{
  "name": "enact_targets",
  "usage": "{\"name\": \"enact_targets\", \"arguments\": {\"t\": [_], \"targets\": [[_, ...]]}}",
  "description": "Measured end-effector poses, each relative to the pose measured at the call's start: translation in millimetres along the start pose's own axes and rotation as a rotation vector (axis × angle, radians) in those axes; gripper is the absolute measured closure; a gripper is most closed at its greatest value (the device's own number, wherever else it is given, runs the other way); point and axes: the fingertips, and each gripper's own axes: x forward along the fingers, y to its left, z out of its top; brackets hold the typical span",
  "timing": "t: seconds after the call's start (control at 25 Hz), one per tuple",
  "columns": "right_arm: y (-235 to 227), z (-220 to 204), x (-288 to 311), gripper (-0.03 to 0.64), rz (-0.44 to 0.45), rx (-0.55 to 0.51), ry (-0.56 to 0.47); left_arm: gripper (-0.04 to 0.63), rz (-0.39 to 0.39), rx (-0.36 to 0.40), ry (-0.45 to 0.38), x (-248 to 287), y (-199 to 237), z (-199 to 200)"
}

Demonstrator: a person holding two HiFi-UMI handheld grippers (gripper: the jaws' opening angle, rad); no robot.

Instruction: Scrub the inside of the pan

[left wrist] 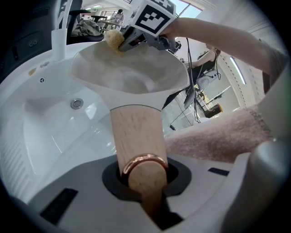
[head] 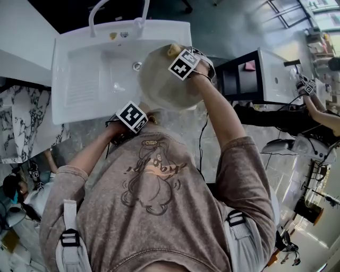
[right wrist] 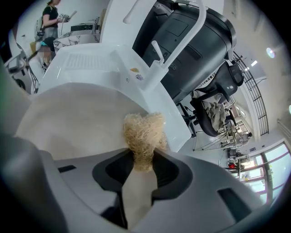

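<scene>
Head view. The person's head and taupe printed T-shirt [head: 159, 212] fill the lower frame. The jaws of both grippers are hidden under their marker cubes. The left gripper [head: 133, 119] sits at the near rim of the white sink [head: 79, 79]. The pan [head: 162, 82] is a round, pale shallow bowl held over the sink's right part, and its handle cannot be made out here. The right gripper [head: 181, 58] is at the pan's far rim with a tan scrubber [head: 173, 50] at its tip. The arched white faucet [head: 118, 13] is cut off at the top.

Left gripper view. The jaws of the left gripper [left wrist: 144, 179] are clamped tight on the pan's handle [left wrist: 136, 136], a smooth rounded length of light wood with a copper ring [left wrist: 142, 162] near its end. The butt of the handle is lost in the gripper body. The pan's inside [left wrist: 132, 75] is matte off-white. The scrubber [left wrist: 114, 39] touches its far rim. The glossy basin holds a metal drain [left wrist: 77, 103].

Right gripper view. The jaws of the right gripper [right wrist: 143, 166] are pinched on the scrubber [right wrist: 143, 134], a coarse, fibrous, straw-coloured wad that rests against the pan's inner wall [right wrist: 77, 123]. Beyond are the faucet [right wrist: 175, 43] and a black office chair [right wrist: 213, 113]. The far room is too small to read.
</scene>
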Motion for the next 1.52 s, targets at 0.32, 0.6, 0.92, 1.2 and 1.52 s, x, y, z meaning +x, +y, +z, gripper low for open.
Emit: {"name": "enact_targets", "arguments": {"t": [0.32,0.6,0.92,1.2,1.52], "targets": [[-6.0,-37.1,-15.8,0.474,0.027,-0.050,0.070,0.541,-0.009,-0.011,-0.005,0.4,-1.9,0.1],[-6.9,-57.7,-30.3,0.474,0.045,-0.076,0.101,0.541,-0.021,-0.023,-0.001,0.7,-4.0,-0.4],[-1.6,-76.1,-49.1,0.474,0.101,-0.085,0.152,0.541,-0.031,-0.029,0.003,1.3,-5.9,-0.7],[9.8,-92.9,-59.5,0.474,0.167,-0.109,0.208,0.543,-0.042,-0.027,0.013,0.7,-5.3,0.1],[32.7,-111.2,-73.1,0.474,0.251,-0.132,0.243,0.543,-0.048,-0.023,0.023,0.7,-4.1,0.0]]}}
